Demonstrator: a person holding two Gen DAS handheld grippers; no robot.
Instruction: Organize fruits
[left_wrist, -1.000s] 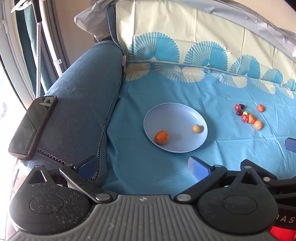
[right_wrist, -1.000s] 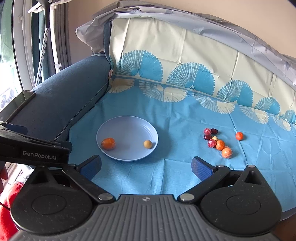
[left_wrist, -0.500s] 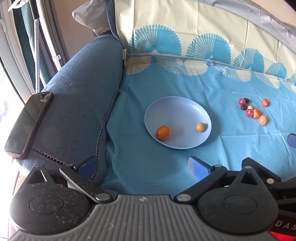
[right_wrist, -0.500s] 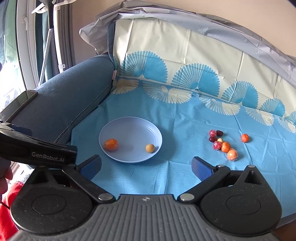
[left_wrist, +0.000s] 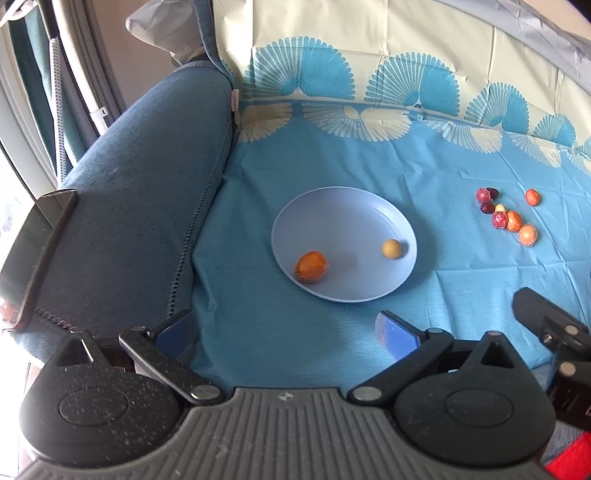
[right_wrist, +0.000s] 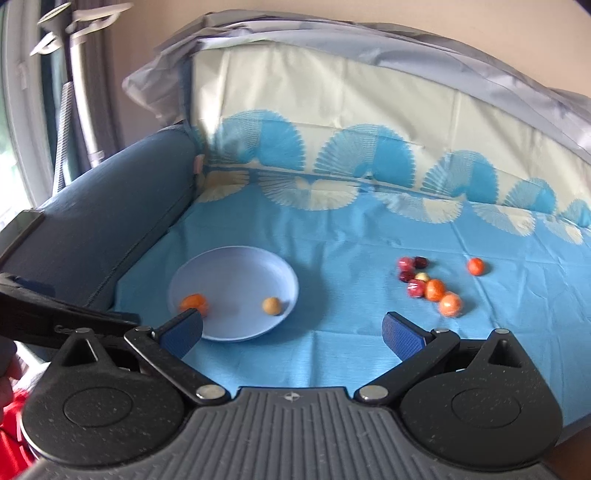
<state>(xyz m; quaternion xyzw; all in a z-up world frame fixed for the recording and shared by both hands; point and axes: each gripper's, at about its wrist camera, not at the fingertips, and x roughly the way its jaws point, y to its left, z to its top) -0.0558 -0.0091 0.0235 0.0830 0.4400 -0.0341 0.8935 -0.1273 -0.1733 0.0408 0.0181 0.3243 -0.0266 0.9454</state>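
Observation:
A light blue plate (left_wrist: 343, 206) (right_wrist: 236, 266) lies on the blue cloth and holds an orange fruit (left_wrist: 311, 266) (right_wrist: 194, 302) and a small tan fruit (left_wrist: 391, 249) (right_wrist: 272, 306). Several small red, dark and orange fruits (left_wrist: 506, 218) (right_wrist: 428, 284) lie in a cluster to its right, one orange fruit (left_wrist: 532, 196) (right_wrist: 475, 266) apart. My left gripper (left_wrist: 286, 334) is open and empty, near the plate's front. My right gripper (right_wrist: 293, 334) is open and empty, in front of the gap between the plate and the cluster.
A blue sofa armrest (left_wrist: 140, 206) rises at the left with a dark phone (left_wrist: 33, 251) on it. The patterned cloth (left_wrist: 406, 74) climbs the backrest behind. The other gripper's body shows at the right edge (left_wrist: 554, 332) and left edge (right_wrist: 55, 321).
Both grippers have moved closer to the cloth and shifted a little right. The fruits and the plate have not moved.

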